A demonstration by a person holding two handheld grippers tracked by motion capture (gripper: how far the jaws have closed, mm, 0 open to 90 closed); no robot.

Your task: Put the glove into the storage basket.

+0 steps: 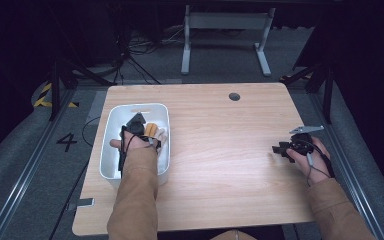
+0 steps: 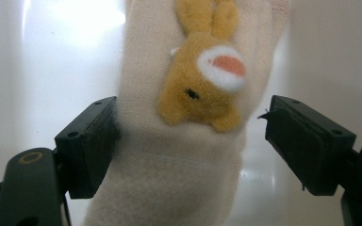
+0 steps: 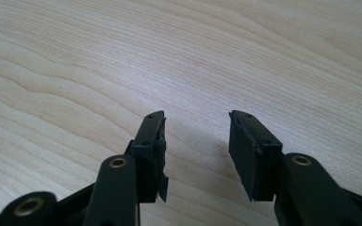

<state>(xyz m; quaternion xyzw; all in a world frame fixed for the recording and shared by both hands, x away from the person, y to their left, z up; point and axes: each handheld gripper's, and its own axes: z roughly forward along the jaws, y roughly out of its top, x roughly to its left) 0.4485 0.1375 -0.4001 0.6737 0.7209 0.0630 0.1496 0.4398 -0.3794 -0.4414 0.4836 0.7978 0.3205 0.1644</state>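
Two grippers at a pale wood table (image 1: 220, 150), seen from above w/ a person's forearms coming in from the bottom edge. Biggest item on it: a white plastic bin (image 1: 111, 134) at the table's left side, near the left edge, w/ bare wood stretching wide to its right. Left gripper (image 1: 139, 126) is down inside the bin; right gripper (image 1: 283, 149) rests far off by the table's right edge, jaws apart w/ nothing between them, just wood grain under them in the right gripper view. Inside the bin lies a cream sock (image 2: 179, 155) w/ a small orange plush bunny (image 2: 205, 87) sewn on. In the left gripper view the sock's long axis runs straight away from the camera, directly between the jaws, which stand apart; left pad touches or nearly touches the fabric, right pad has a clear gap. Left hand is by far the nearer one. Judgement: closing where it sits should catch the sock across its width. Bin walls sit close on both sides, so room is mainly upward.
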